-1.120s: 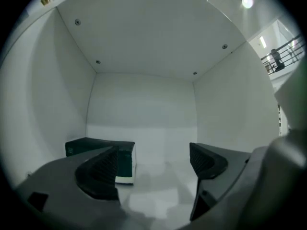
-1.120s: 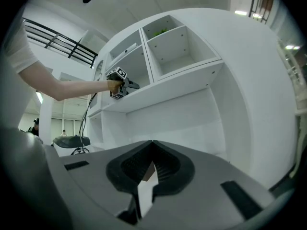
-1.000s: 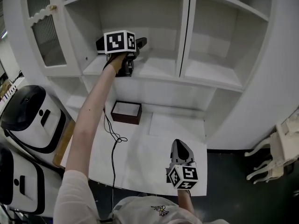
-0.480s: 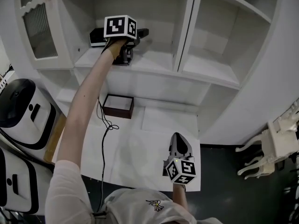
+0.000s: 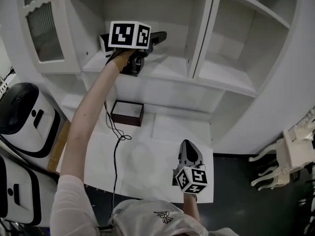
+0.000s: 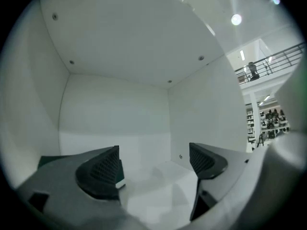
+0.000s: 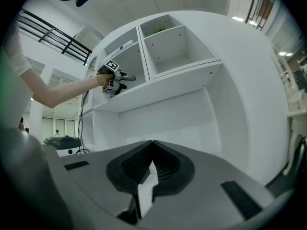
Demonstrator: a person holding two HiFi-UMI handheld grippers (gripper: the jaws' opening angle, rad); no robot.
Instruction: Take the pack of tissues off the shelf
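Observation:
My left gripper (image 5: pixel 134 45) is inside the left compartment of the white shelf (image 5: pixel 162 70), held up by an outstretched arm. In the left gripper view it (image 6: pixel 153 155) stands open with only bare shelf floor between its jaws. A dark green thing with a white corner (image 6: pixel 120 181) peeks out behind the left jaw; it looks like the pack of tissues, mostly hidden. In the head view a dark and white edge (image 5: pixel 104 40) shows left of the marker cube. My right gripper (image 5: pixel 189 145) is shut and empty, low over the white table (image 5: pixel 147 166); it (image 7: pixel 151 145) faces the shelf.
A brown box with a white inside (image 5: pixel 127 113) sits on the table under the shelf, with a black cable (image 5: pixel 117 136) running past it. White and black appliances (image 5: pixel 24 117) stand at the left. A white chair (image 5: pixel 290 156) is at the right. The glazed cabinet door (image 5: pixel 42 26) hangs open.
The left gripper stays in the left shelf compartment, shifted slightly right in the view as the head camera moved. The right gripper has stayed shut over the table.

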